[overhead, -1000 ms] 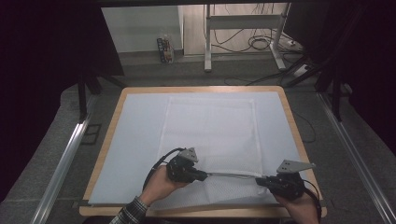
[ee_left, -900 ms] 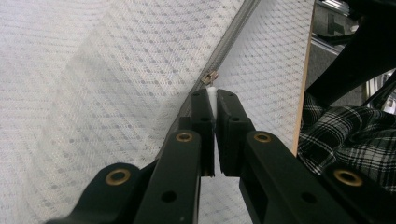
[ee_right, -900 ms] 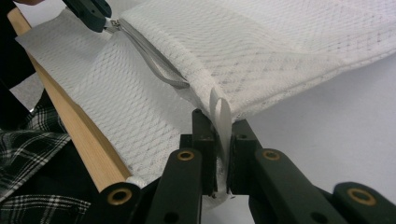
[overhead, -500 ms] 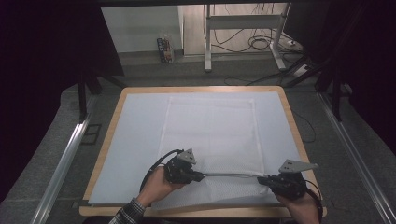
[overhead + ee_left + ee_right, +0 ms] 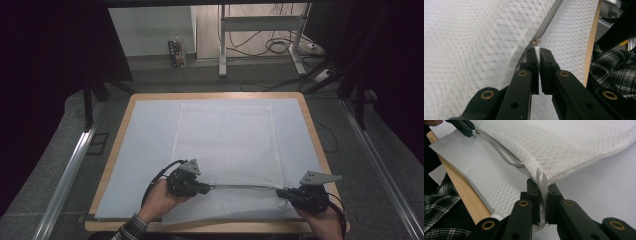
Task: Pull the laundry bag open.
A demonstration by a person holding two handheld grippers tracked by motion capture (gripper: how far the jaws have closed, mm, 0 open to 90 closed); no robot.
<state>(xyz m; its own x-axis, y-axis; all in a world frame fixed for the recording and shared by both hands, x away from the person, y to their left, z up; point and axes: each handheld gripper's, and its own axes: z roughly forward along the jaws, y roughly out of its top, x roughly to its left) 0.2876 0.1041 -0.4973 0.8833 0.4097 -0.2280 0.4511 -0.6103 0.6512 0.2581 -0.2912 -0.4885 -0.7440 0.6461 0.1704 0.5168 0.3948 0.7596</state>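
Mesh laundry bag [image 5: 225,145], centre frame. Left gripper [image 5: 538,53] pinching zipper pull [image 5: 536,41]; right gripper [image 5: 543,185] pinching corner tab [image 5: 542,182]. Zipper [image 5: 245,187] seemingly closed across lower frame; opening left to do.

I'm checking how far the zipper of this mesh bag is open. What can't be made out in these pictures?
- Zipper pull, left gripper view: its tab sits pinched between the left gripper's jaws.
- Zipper, high view: too small to tell open from closed.
- Mesh laundry bag, right gripper view: its corner under the white tab is hidden by the right gripper.
- Inside of the bag: hidden by the mesh in all views.
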